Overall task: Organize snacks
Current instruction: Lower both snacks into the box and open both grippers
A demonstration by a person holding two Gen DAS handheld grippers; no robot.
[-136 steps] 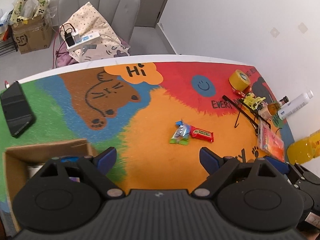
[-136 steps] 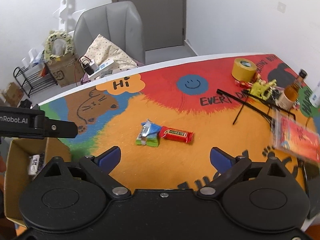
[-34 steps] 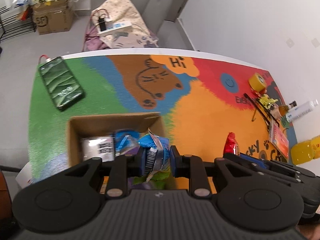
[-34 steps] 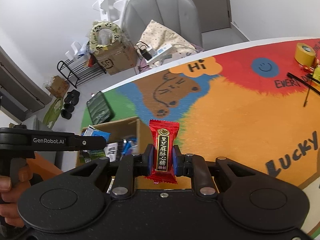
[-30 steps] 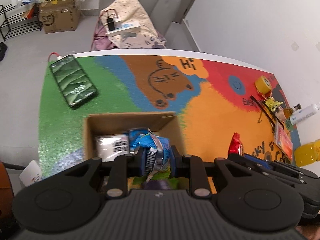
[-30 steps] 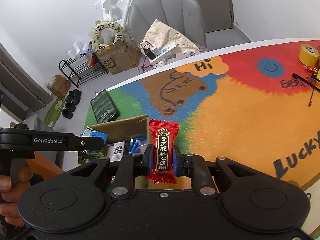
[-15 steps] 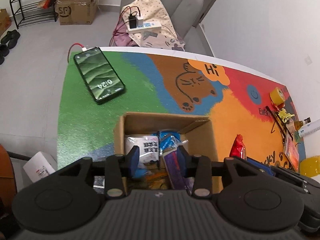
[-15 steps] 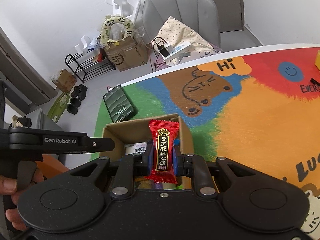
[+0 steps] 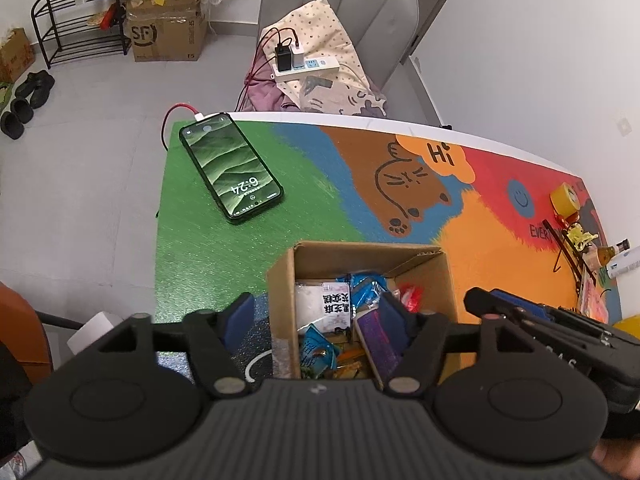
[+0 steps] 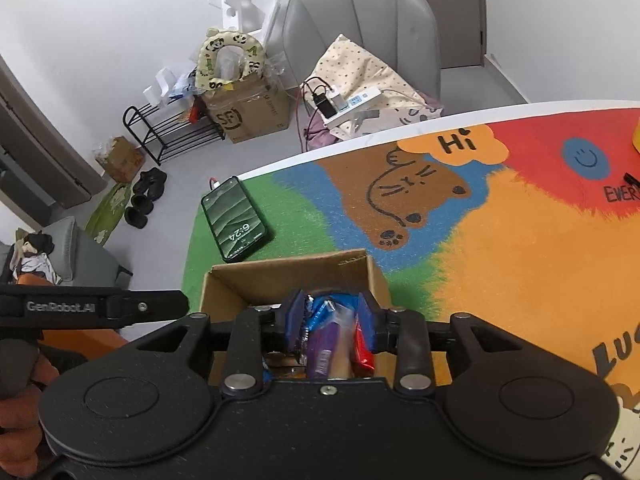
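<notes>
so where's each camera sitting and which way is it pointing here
Left wrist: on the left gripper, looking steeply down into the cardboard box of snacks; its own open fingers show, with the right gripper beside.
Right wrist: on the right gripper, angled down over the same cardboard box; its own fingers show, plus the left gripper's bar and a hand.
Shared: the box, phone, painted table, grey chair.

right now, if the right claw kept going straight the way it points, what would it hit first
Most likely the snacks piled in the box. The right claw points steeply down into the open top, its jaws just opened over the red candy. Depth is hard to judge, but nothing shows above the snacks.
</notes>
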